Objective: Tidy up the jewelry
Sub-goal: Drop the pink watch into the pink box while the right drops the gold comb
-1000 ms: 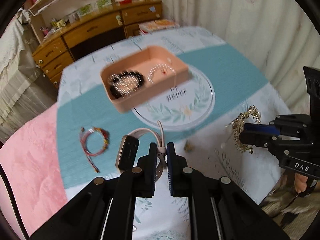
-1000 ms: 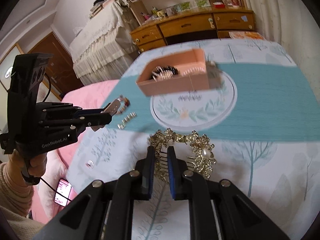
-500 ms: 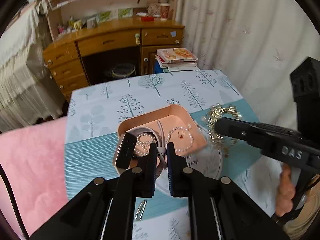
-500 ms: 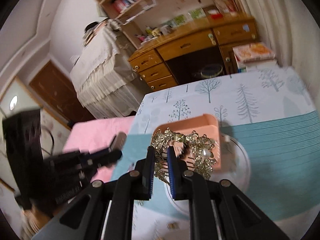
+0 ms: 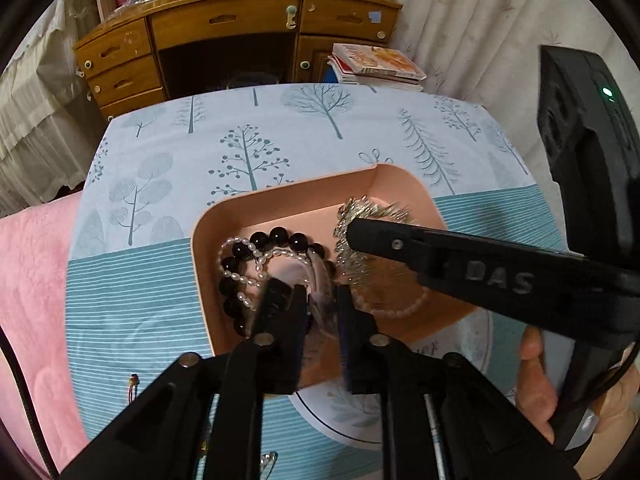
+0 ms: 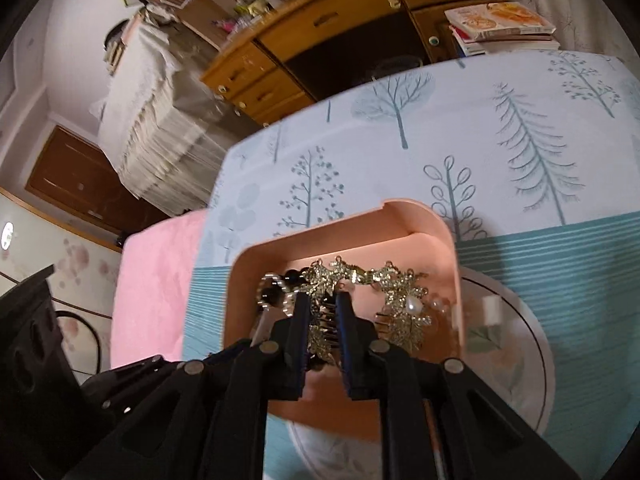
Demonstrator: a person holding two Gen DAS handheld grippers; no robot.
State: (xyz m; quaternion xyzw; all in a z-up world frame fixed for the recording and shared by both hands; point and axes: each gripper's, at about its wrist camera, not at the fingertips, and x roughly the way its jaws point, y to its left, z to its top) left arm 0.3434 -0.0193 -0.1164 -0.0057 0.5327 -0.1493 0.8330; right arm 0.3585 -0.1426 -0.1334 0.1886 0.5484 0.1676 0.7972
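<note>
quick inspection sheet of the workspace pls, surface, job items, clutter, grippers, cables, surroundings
surface: tablecloth with tree print and a teal striped band; pink blanket at its left edge.
job's things: pink tray holds a black bead bracelet and a pearl strand; gold hair comb is over the tray's right part; watch strap is blurred.
clutter: small red-corded item on the cloth near the tray.
grippers: left gripper is around the watch strap over the tray; right gripper is shut on the gold hair comb.
cables: black cable at the right handle.
surroundings: wooden desk, stacked books, curtain.
</note>
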